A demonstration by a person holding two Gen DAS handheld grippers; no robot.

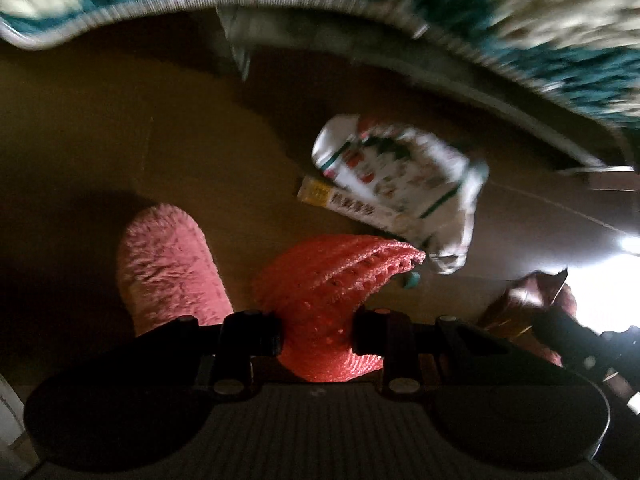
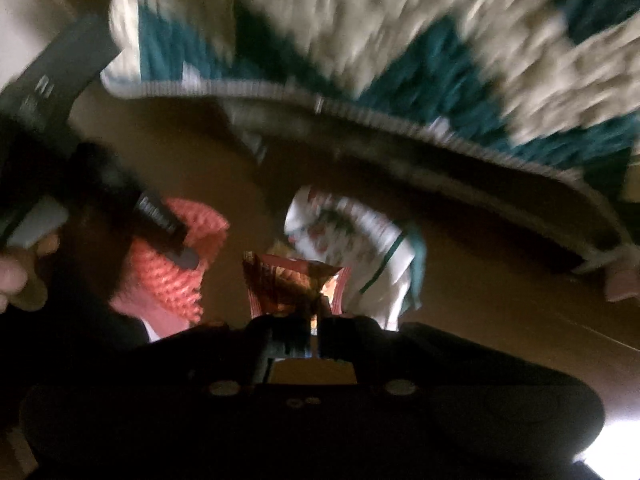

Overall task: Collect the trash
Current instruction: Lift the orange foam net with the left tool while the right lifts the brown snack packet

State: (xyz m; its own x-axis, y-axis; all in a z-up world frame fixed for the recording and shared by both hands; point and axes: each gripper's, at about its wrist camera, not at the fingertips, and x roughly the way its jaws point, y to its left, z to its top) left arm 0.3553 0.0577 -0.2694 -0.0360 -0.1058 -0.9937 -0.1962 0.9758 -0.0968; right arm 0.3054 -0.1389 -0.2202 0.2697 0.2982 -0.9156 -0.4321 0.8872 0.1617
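Observation:
My left gripper (image 1: pixel 316 332) is shut on a red foam fruit net (image 1: pixel 328 280) and holds it above the brown floor (image 1: pixel 120 120). In the right wrist view the same net (image 2: pixel 176 264) shows at the left under the left gripper's fingers (image 2: pixel 168 232). My right gripper (image 2: pixel 316 320) is shut on a red-brown snack wrapper (image 2: pixel 292 284). A crumpled white printed bag (image 1: pixel 404 176) lies on the floor ahead, on a small yellow-white box (image 1: pixel 320 194). The white bag also shows in the right wrist view (image 2: pixel 360 236). Both views are blurred.
A teal and cream shaggy rug (image 1: pixel 540 40) with a grey edge crosses the top of both views (image 2: pixel 400 40). A pink fluffy slipper (image 1: pixel 168 264) lies left of the net. The right gripper with its wrapper (image 1: pixel 528 312) shows at the right edge.

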